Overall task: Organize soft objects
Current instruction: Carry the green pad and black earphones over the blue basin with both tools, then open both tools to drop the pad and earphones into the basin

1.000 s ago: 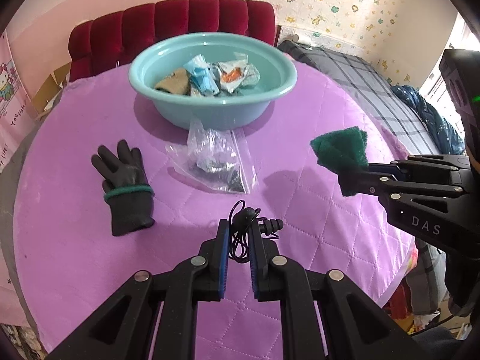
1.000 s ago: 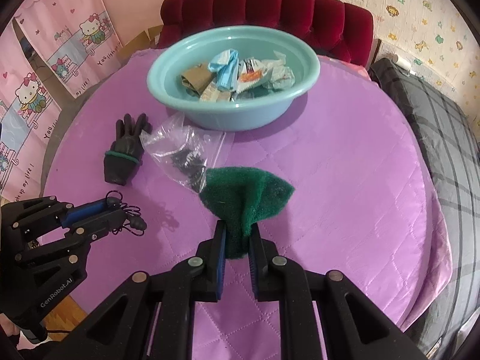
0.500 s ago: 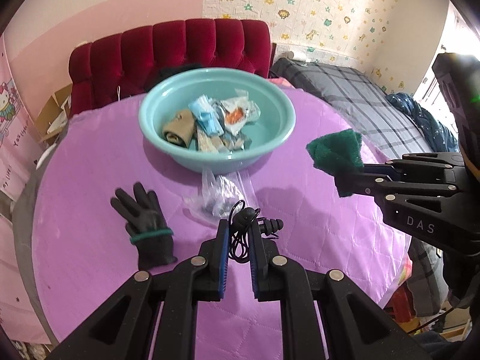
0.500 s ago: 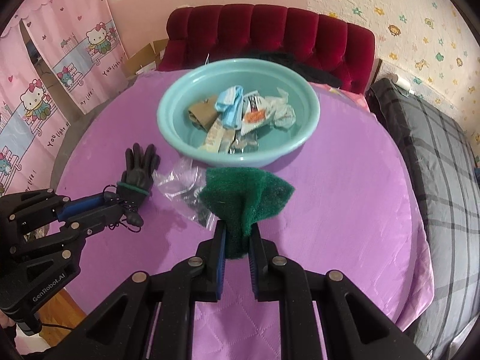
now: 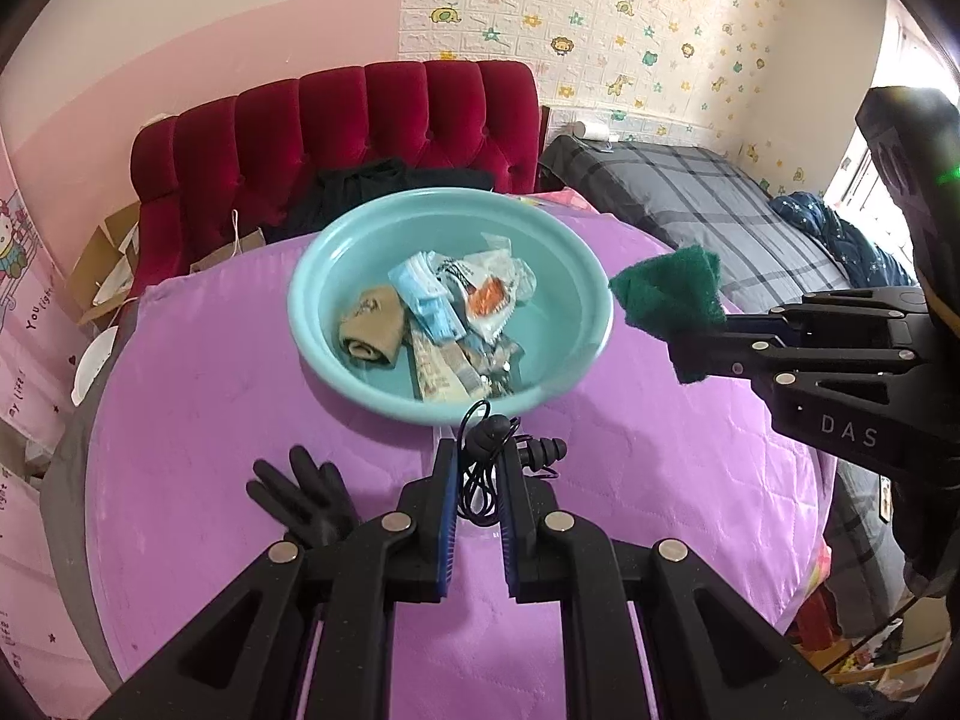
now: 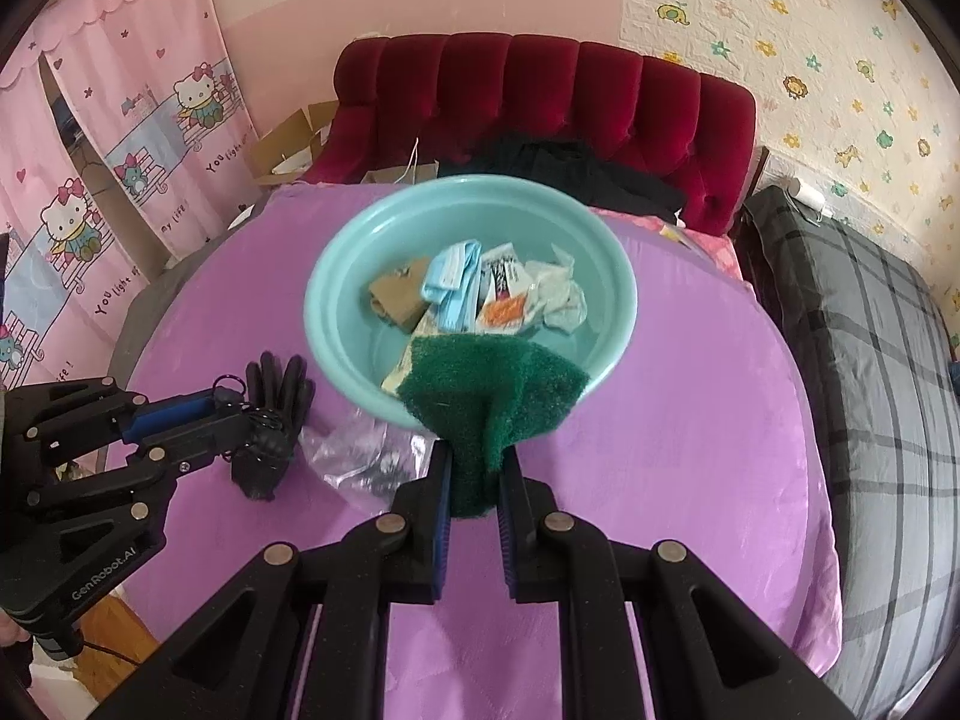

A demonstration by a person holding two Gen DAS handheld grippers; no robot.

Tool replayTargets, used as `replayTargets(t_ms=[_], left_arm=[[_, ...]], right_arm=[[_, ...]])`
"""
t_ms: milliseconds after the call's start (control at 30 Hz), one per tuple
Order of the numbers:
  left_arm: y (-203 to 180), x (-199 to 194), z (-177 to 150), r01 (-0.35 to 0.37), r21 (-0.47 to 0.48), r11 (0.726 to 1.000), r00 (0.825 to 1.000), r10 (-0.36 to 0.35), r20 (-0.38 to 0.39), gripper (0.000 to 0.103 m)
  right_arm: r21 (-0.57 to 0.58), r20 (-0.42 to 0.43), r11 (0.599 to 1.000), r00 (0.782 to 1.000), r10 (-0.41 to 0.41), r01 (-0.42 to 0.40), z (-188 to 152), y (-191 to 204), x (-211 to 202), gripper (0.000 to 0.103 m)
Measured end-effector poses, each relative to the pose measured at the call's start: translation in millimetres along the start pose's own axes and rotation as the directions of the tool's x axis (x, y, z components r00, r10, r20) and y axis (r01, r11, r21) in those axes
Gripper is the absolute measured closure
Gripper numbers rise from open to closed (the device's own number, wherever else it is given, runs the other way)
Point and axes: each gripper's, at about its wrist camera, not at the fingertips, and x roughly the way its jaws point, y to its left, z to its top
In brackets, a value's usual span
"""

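- Your left gripper point(image 5: 477, 483) is clamped tight on a tangle of black earphones point(image 5: 487, 461), the cord bunched between the blue pads and the earbuds poking out past the tips.
- Your right gripper point(image 6: 474, 474) is pinched hard on the green scouring pad point(image 6: 489, 393), which fans out above the fingertips.
- Both loads hang clear of the purple quilted table point(image 6: 690, 420), at the near edge of the teal basin point(image 6: 324, 312).
- The basin already holds a tan sock point(image 5: 372, 327), a blue face mask point(image 5: 423, 294) and crumpled wrappers point(image 5: 486, 294).
- On the cloth to the left lies a black glove point(image 6: 270, 420), and just beside it a clear plastic bag point(image 6: 360, 456), near the basin's rim.
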Motion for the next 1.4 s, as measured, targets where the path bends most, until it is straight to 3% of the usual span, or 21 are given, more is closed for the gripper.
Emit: replayTargets(t_ms=[667, 1400], left_arm=[[33, 50, 66, 0.006, 0.013, 1.000, 1.000, -0.006, -0.009, 0.090], [64, 134, 111, 0.010, -0.013, 1.000, 0.998, -0.011, -0.065, 0.090]], right_arm=[[0.015, -0.004, 1.000, 1.000, 0.022, -0.022, 75, -19, 39, 0.089], [0.108, -0.084, 0.993, 0.995, 0.051, -0.042, 134, -51, 143, 0.088]])
